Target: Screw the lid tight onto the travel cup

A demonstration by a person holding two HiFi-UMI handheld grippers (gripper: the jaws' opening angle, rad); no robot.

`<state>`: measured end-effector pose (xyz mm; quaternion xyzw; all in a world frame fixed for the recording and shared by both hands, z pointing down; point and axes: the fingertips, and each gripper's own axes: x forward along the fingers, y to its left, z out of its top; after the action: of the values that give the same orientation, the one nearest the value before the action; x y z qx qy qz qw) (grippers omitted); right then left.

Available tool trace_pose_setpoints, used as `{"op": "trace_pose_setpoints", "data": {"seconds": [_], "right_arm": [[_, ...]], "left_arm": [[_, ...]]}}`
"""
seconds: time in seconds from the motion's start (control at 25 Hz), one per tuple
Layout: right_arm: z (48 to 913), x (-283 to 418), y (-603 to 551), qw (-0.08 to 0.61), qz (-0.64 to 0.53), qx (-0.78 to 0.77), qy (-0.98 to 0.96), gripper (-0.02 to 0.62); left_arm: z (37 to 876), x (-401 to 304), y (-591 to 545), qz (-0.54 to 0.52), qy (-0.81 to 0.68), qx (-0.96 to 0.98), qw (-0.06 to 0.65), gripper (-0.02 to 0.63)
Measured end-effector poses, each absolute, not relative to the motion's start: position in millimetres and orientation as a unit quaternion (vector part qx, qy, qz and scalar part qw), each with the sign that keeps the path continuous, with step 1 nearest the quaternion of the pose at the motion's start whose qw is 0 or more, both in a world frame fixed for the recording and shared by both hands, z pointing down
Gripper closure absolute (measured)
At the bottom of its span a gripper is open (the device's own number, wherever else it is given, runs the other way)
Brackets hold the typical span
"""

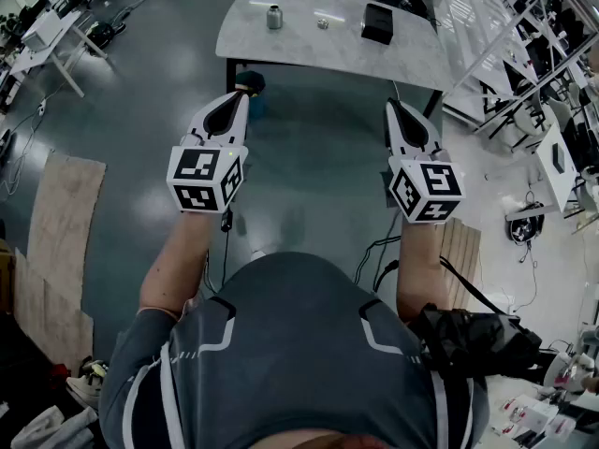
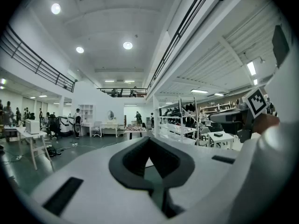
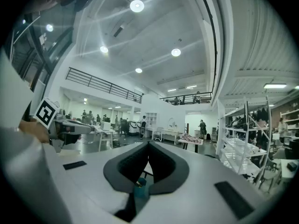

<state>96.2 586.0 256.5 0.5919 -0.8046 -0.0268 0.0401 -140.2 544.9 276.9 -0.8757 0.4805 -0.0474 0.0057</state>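
The travel cup (image 1: 274, 16), a small metal cylinder, stands upright at the far left of a pale table (image 1: 309, 52). A small pale lid (image 1: 322, 23) lies to its right, apart from it. My left gripper (image 1: 245, 90) is held in the air short of the table's near edge, shut and empty. My right gripper (image 1: 393, 107) hangs level with it further right, also shut with nothing in it. In the left gripper view the jaws (image 2: 149, 142) meet at the tip and point across the hall. In the right gripper view the jaws (image 3: 148, 145) are pressed together as well.
A black box (image 1: 378, 21) sits on the table to the right of the lid. White shelving (image 1: 487, 17) stands at the right, and desks (image 1: 42, 36) at the far left. Cables run over the grey floor (image 1: 309, 176) between me and the table.
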Motion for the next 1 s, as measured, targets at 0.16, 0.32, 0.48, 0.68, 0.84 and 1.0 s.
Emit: {"op": "trace_pose_setpoints", "data": {"seconds": [0.16, 0.32, 0.48, 0.68, 0.84, 1.0], "right_arm": [[255, 100, 589, 0.039, -0.028, 0.594, -0.803, 0.569], [255, 94, 588, 0.032, -0.023, 0.594, -0.803, 0.569], [254, 88, 588, 0.022, -0.020, 0.596, -0.803, 0.568], [263, 79, 580, 0.036, -0.018, 0.599, -0.799, 0.566], [269, 66, 573, 0.048, -0.014, 0.601, -0.798, 0.566], [271, 48, 561, 0.055, -0.015, 0.600, -0.798, 0.566]], "left_arm": [[276, -135, 546, -0.046, 0.475, -0.879, 0.009, 0.597], [275, -143, 545, -0.047, 0.474, -0.879, 0.012, 0.597], [274, -151, 544, -0.041, 0.467, -0.883, 0.016, 0.597], [280, -157, 539, -0.040, 0.453, -0.891, 0.016, 0.597], [283, -170, 531, -0.039, 0.450, -0.892, 0.015, 0.597], [282, -191, 518, -0.029, 0.457, -0.889, 0.017, 0.597]]}}
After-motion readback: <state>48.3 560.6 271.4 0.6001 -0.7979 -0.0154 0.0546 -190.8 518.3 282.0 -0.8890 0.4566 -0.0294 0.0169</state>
